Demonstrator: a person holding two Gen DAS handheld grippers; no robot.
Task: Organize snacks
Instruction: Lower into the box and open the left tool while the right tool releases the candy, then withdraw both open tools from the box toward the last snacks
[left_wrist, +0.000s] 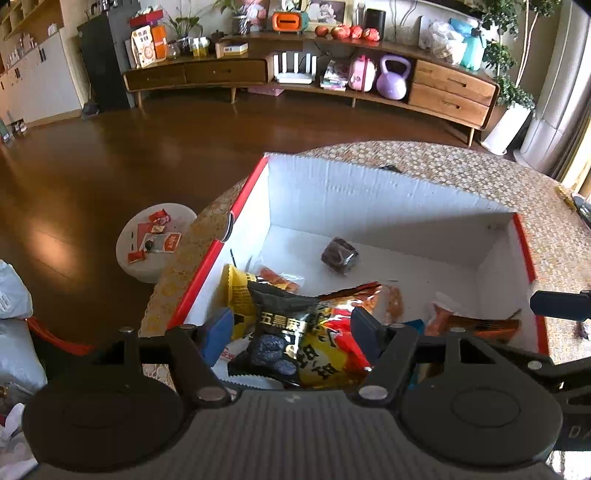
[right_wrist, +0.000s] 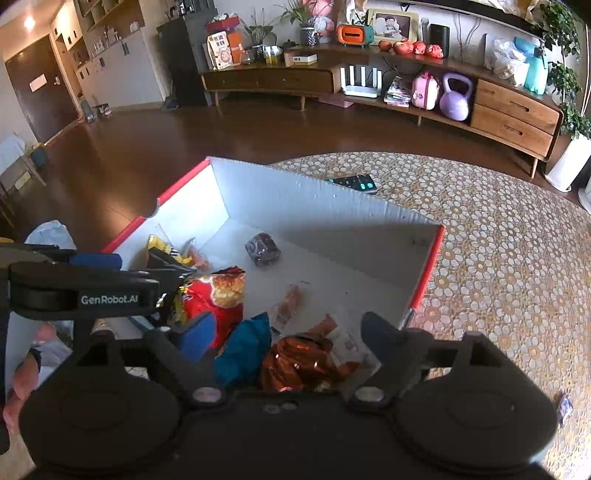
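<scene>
A white cardboard box (left_wrist: 369, 192) with a red rim stands on a woven table mat and holds loose snacks. My left gripper (left_wrist: 291, 328) hangs open over its near left part. A black snack bag (left_wrist: 280, 325) lies below, between the blue pads without touching them, on a red and yellow bag (left_wrist: 343, 332). My right gripper (right_wrist: 288, 334) is open over the box (right_wrist: 295, 199), above a blue packet (right_wrist: 245, 347) and a copper foil packet (right_wrist: 299, 363). A dark brown wrapped snack (right_wrist: 263, 249) lies alone near the far wall.
A remote control (right_wrist: 354, 182) lies on the patterned mat (right_wrist: 498, 258) behind the box. A small wrapper (right_wrist: 563, 406) sits on the mat at right. A white stool (left_wrist: 155, 240) with wrappers stands left of the table. A person's hand (right_wrist: 22, 373) holds the left tool.
</scene>
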